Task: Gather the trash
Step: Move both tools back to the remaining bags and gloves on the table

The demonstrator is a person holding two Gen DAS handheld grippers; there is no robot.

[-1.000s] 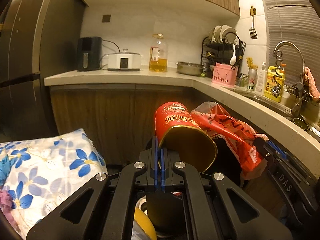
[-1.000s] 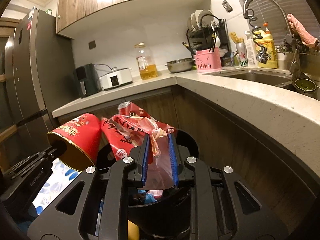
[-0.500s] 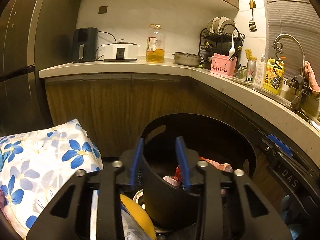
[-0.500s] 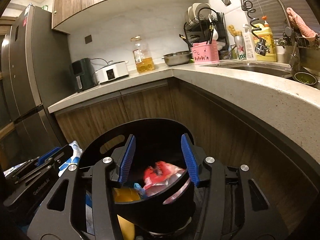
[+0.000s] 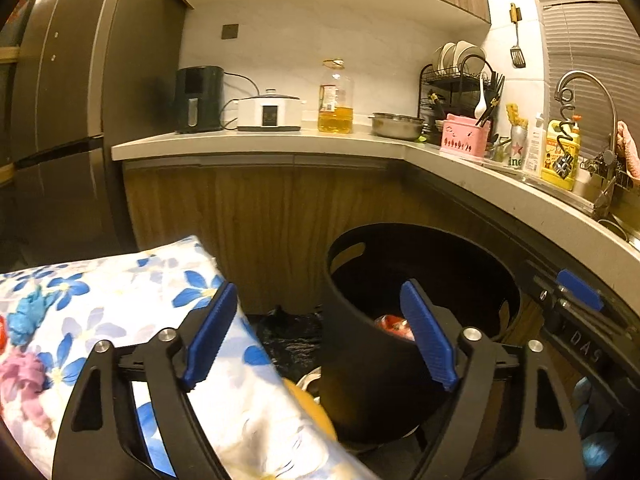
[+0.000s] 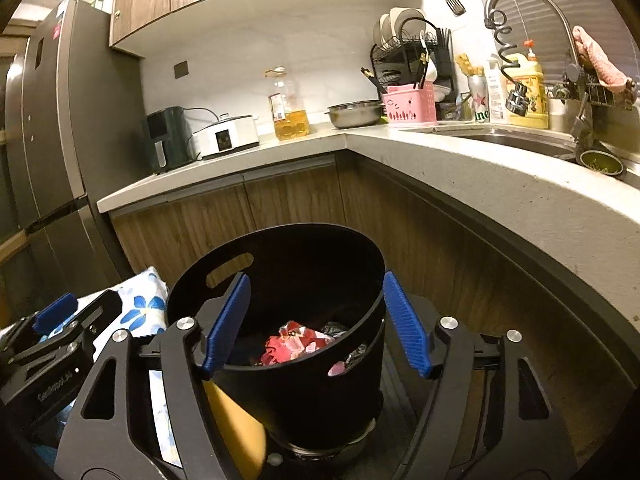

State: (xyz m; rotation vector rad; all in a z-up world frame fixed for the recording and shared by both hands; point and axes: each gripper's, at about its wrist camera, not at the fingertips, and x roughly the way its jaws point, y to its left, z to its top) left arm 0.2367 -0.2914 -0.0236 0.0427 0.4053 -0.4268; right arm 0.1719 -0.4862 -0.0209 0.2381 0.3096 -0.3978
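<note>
Peering into the black bin [image 6: 280, 280] — red wrappers [image 6: 294, 346] plain only from right (both jaws wide, empty).

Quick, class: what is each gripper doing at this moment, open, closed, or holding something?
Left gripper: open, holding nothing, beside the black bin.
Right gripper: open, holding nothing, over the bin with red wrappers inside.

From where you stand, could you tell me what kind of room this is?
A home kitchen, most likely: a sink faucet on the counter, a dish rack of plates, a tall fridge, and a black trash bin on the floor.
</note>
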